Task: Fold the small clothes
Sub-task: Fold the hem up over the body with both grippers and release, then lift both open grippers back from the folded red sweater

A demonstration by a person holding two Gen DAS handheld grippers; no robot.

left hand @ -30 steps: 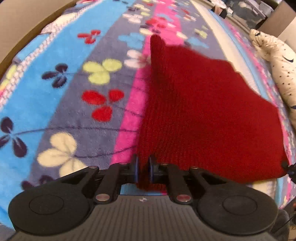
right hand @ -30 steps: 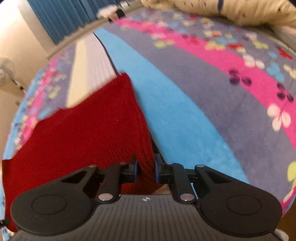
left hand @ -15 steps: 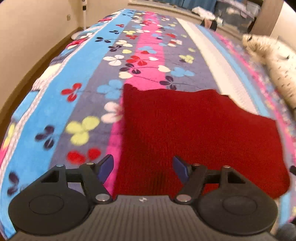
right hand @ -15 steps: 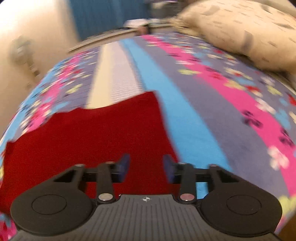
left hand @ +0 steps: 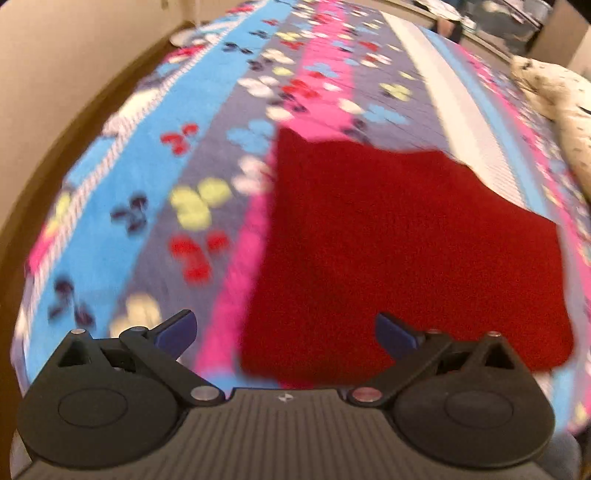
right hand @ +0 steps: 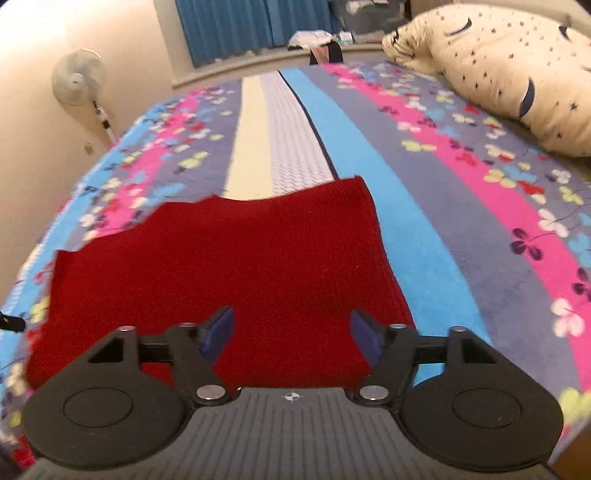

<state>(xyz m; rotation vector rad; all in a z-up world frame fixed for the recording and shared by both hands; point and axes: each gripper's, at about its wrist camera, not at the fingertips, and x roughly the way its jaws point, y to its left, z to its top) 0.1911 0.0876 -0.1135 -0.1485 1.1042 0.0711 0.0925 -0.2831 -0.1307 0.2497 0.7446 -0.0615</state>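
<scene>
Now, left tool opening, red knit flat on blanket

A striped flowered blanket fills the frame, a speckled pillow upper right, a fan upper left.

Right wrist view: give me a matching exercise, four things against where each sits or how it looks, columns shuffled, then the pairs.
Things:
1. red knit garment
2. star-print pillow
3. standing fan
4. curtain

Descriptions:
A. blue, hanging at the far end of the room
B. flat on the striped blanket, under the opening jaws
C. cream, at the blanket's right edge
D. white, by the left wall

Pairs: 1-B, 2-C, 3-D, 4-A
</scene>
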